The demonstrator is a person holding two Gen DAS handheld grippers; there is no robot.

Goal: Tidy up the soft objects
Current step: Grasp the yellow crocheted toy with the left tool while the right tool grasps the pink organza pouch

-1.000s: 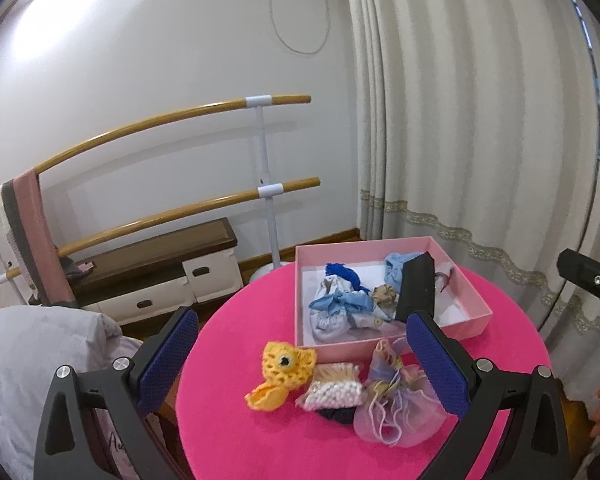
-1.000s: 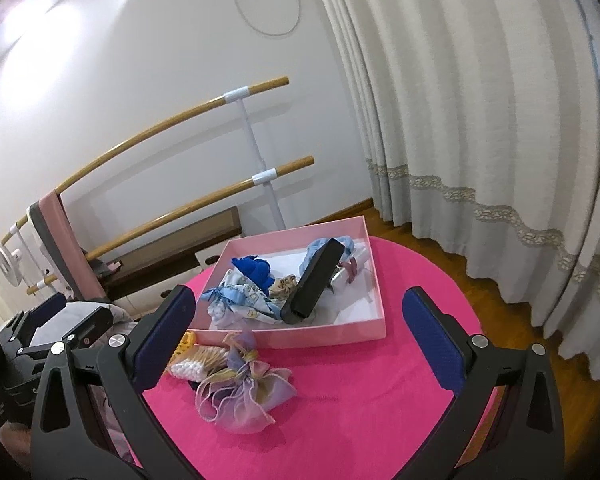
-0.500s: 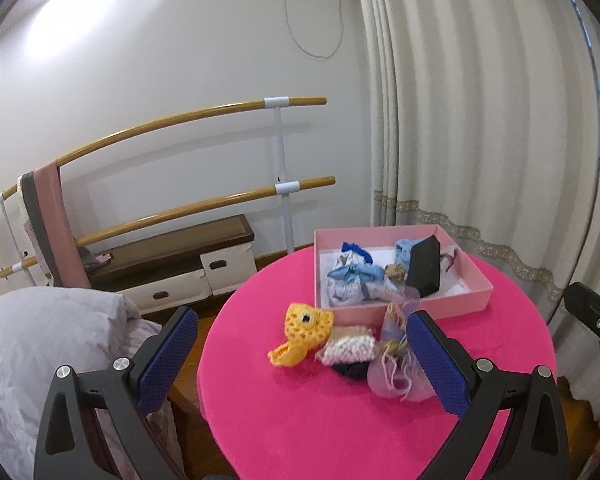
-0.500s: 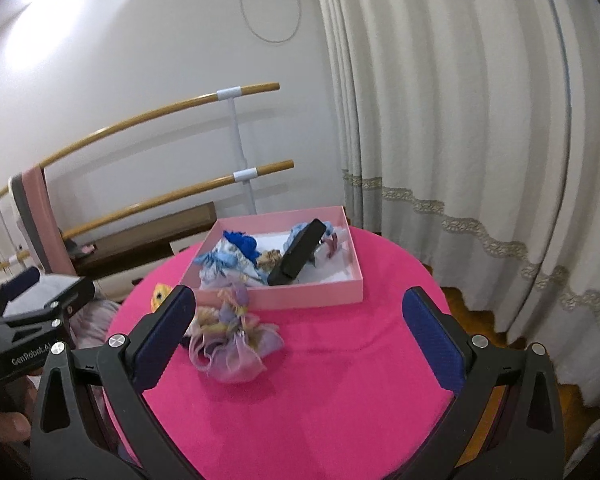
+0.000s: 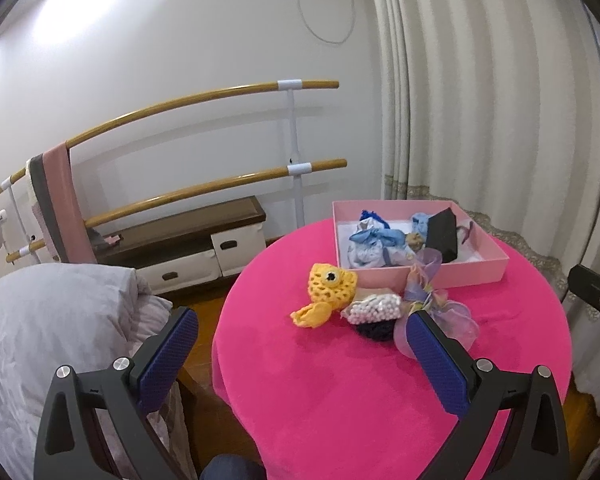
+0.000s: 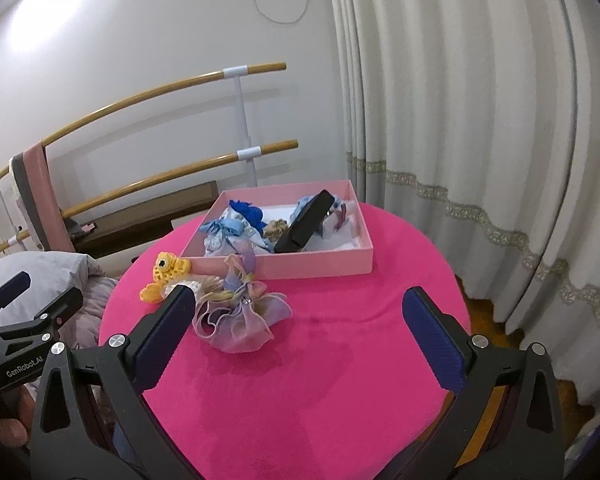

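1. We hold the left gripper (image 5: 302, 354) over the near-left edge of the round pink table (image 5: 340, 400); jaws spread wide, nothing between the blue pads (image 5: 168, 356).
2. We hold the right gripper (image 6: 296, 334) over the near side of the same table (image 6: 340, 380); jaws also spread wide, holding nothing.
3. In the right wrist view the left gripper (image 6: 20, 304) shows at the left edge, off the table's rim. Our hand is only partly in frame there.
4. Pink box (image 5: 476, 270) sits on the far side of the table, lid off. Same box in the right view (image 6: 320, 266).
5. Inside the box: light-blue fabric pouch with a bow (image 5: 366, 246), dark-blue knit piece (image 6: 246, 212), black case (image 5: 444, 236) tilted up on edge, plus a few small items we cannot identify.
6. On the table, just in front of the box's near wall, 4 loose soft items sit clustered:
   - yellow crochet fish (image 5: 326, 290), leftmost, its head touching the box wall in the right view.
   - white beaded pouch (image 5: 376, 308), beside the fish.
   - dark navy item (image 5: 374, 330), under or against the beaded pouch; we cannot tell which.
   - lilac organza bow (image 6: 240, 312), rightmost, its upper ribbon leaning against the box wall.
7. Background: 2 wooden barre rails (image 5: 204, 96) on the wall, pink towel (image 5: 62, 208) draped over them, cream curtain (image 6: 460, 120) on the right, grey bedding (image 5: 52, 320) at left.
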